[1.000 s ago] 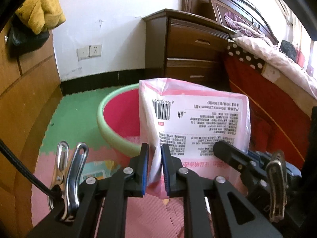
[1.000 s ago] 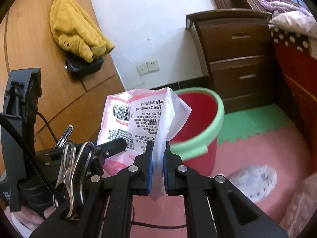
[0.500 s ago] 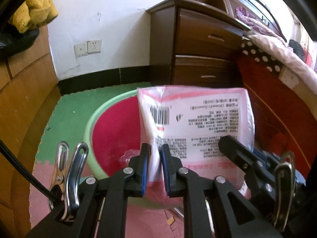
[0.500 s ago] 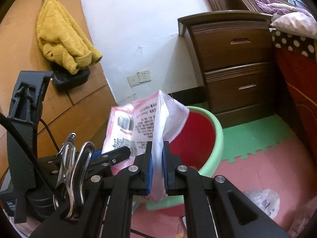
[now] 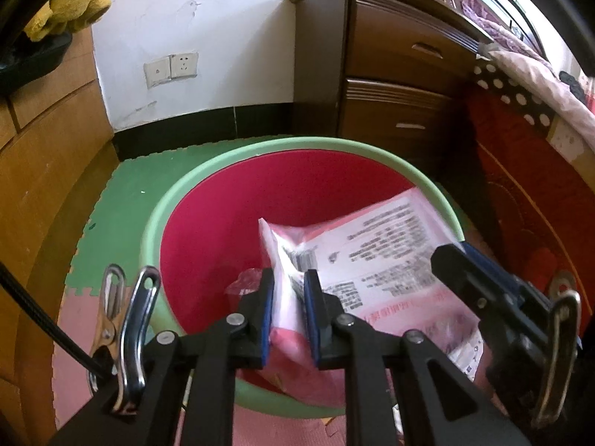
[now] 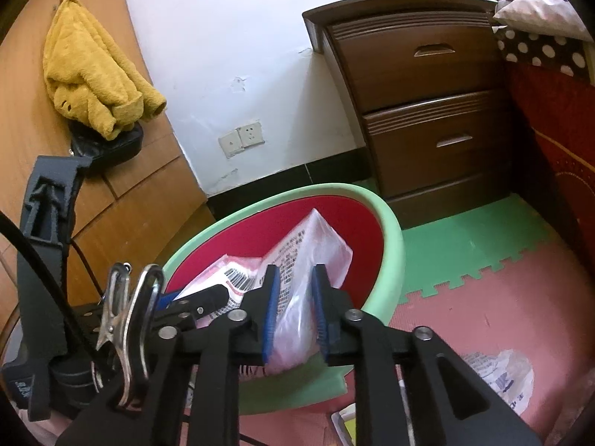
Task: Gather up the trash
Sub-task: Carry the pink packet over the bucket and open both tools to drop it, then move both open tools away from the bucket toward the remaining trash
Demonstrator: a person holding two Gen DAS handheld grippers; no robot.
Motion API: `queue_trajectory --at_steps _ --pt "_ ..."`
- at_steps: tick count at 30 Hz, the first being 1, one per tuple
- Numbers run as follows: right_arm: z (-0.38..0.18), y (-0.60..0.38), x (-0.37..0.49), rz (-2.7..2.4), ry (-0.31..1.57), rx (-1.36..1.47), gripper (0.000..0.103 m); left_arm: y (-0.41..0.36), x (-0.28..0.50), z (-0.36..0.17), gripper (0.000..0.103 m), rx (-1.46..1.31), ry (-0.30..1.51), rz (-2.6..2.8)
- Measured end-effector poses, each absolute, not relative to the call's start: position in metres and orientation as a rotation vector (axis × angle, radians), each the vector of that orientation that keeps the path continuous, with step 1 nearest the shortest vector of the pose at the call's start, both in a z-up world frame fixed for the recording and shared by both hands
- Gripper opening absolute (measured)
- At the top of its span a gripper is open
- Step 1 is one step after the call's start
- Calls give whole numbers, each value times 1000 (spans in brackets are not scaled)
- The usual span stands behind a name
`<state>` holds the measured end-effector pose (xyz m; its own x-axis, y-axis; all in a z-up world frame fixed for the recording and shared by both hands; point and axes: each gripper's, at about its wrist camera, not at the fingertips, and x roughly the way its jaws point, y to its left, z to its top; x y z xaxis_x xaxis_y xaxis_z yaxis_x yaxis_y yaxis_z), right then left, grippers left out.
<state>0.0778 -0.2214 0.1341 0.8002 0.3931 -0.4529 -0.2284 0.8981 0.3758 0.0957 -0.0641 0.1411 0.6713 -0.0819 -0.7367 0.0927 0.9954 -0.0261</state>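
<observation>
Pink packet [image 5: 375, 260] now tipped into bin [image 5: 178, 200], both fingers just spreading, print unreadable

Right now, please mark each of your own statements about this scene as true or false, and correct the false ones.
1. The pink package lies between the pads of both grippers. True; the jaws of the left gripper and the right gripper have just been opening and stand apart from it.
2. The bin is blue inside. False: it is red inside with a green rim.
3. A yellow towel hangs on the wooden panel. True.
4. The nightstand has its top drawer pulled out. False: both drawers are closed.
5. The package is over the bin's opening. True.
6. The floor mat is all grey. False: it is pink and green.
</observation>
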Motion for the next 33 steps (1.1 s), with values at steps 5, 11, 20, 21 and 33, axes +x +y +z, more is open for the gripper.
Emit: queue_trajectory --at_steps 5,11,20,21,33 --pt "136 -223 73 339 523 326 33 -63 91 140 30 1 845 -97" --pt "138 -227 66 341 499 329 34 -65 83 145 35 8 833 -96" --pt "141 -232 56 343 483 341 34 -61 66 158 36 21 806 -80" --pt "141 -231 55 345 483 340 34 -61 64 158 36 15 809 -81" --pt "144 -230 26 353 491 329 34 -48 29 162 36 -2 835 -78"
